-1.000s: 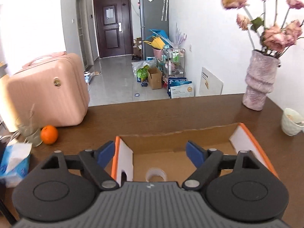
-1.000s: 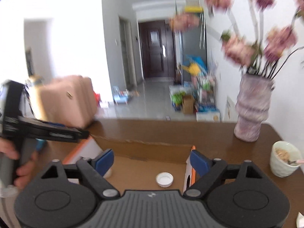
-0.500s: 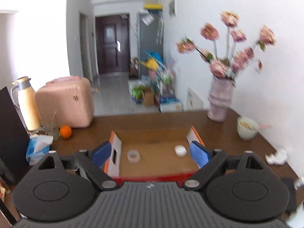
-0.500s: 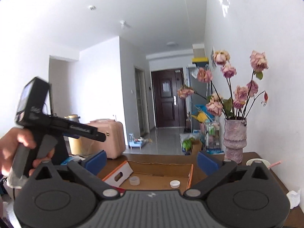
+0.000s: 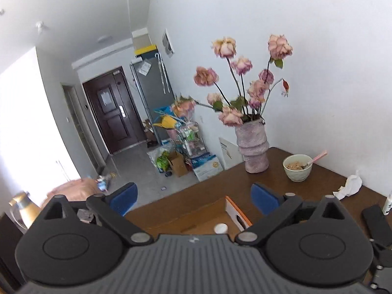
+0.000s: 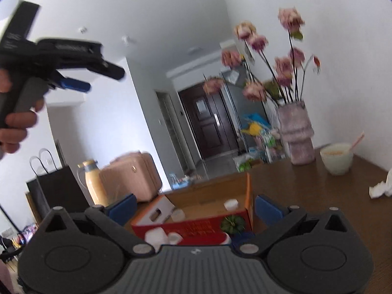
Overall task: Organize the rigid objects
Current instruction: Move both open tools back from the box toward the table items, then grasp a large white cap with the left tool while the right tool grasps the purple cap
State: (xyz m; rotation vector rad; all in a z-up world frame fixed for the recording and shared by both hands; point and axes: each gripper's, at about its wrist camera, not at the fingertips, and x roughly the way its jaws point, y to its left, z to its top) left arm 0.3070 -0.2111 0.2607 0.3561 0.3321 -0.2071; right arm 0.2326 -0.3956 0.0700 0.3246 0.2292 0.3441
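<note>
- The left tool (image 5: 193,197) has tilted upward since half a second ago: its view now takes in ceiling and wall, and the cardboard box (image 5: 235,209), which sat whole at frame centre earlier, shows only a corner at the lower centre. Its blue pads stand wide apart with nothing between them.
- A white bottle cap (image 5: 220,227) lies on the box floor, just above the tool body; the clear ring seen beside it earlier is now out of this view.
- The right tool (image 6: 193,208) has also rolled, so the tabletop (image 6: 318,196) slopes across the lower right of the frame. Its pads are spread apart and empty.
- In the right view the box (image 6: 203,227) sits closer at lower centre than before, holding a white cap (image 6: 230,203) and a clear ring (image 6: 177,214).
- In front of the box's red wall lie white pieces (image 6: 156,236) and a small green object (image 6: 232,223).
- The left tool appears in the upper left of the right view, higher than before.
- The vase of flowers (image 5: 253,149) and a bowl (image 5: 297,167) stand on the tabletop.
</note>
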